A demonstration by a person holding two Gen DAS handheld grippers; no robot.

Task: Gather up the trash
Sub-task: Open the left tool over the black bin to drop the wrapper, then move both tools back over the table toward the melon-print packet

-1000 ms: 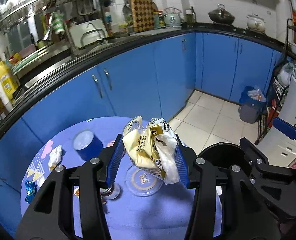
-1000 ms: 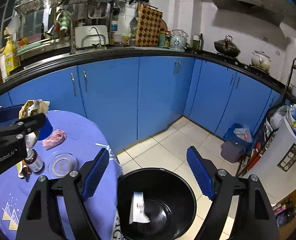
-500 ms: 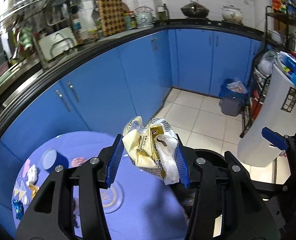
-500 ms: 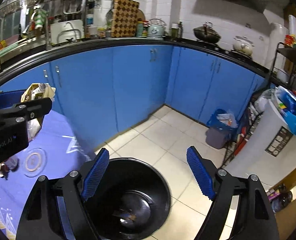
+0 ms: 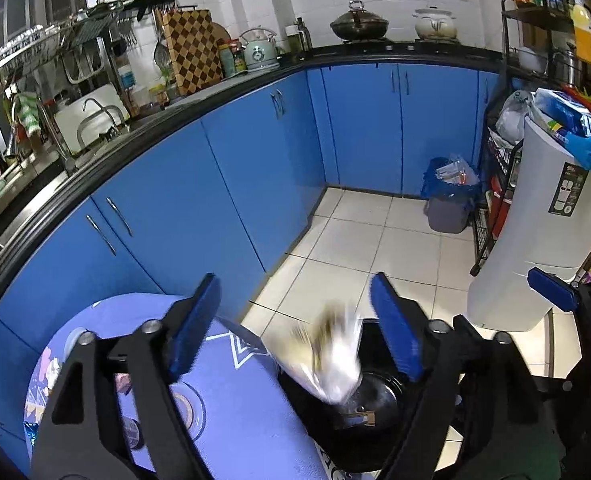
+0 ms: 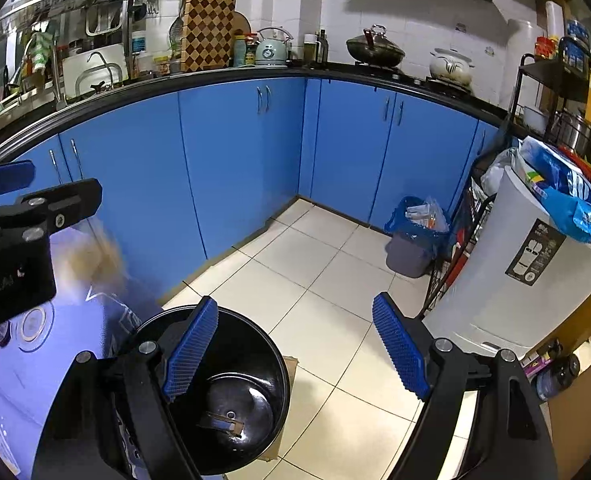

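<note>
1. A kitchen is seen, with blue cabinets [image 5: 255,168] running round a corner under a dark countertop, and a pale tiled floor [image 6: 319,264] below.
2. A white cylindrical appliance [image 5: 535,240] stands on the floor at the right, with a blue packet lying on its top.
3. A round table under a blue-violet cloth [image 5: 231,408] fills the lower left of the left wrist view; a clear glass dish [image 5: 187,408] rests on it.
4. A black round bin [image 6: 231,400] is set on the floor just beside the table edge; a flat scrap lies on its bottom.
5. The left gripper [image 5: 295,332] is pitched downward over the table edge and the bin's near rim. Its jaws are opening, and the blue pads stand well apart.
6. The crumpled wrapper [image 5: 327,356], yellow and white, is blurred between the left pads and touches neither of them. It hangs over the bin's mouth beside the table edge. Its long axis runs slantwise, from upper left to lower right, with the lower end toward the bin's inside.
7. The right gripper [image 6: 295,352] is angled downward over the bin's far rim and the floor. Its jaws are spread wide and nothing lies between them.
8. A small grey bin with a blue liner [image 6: 411,240] stands in the far corner, well apart.
</note>
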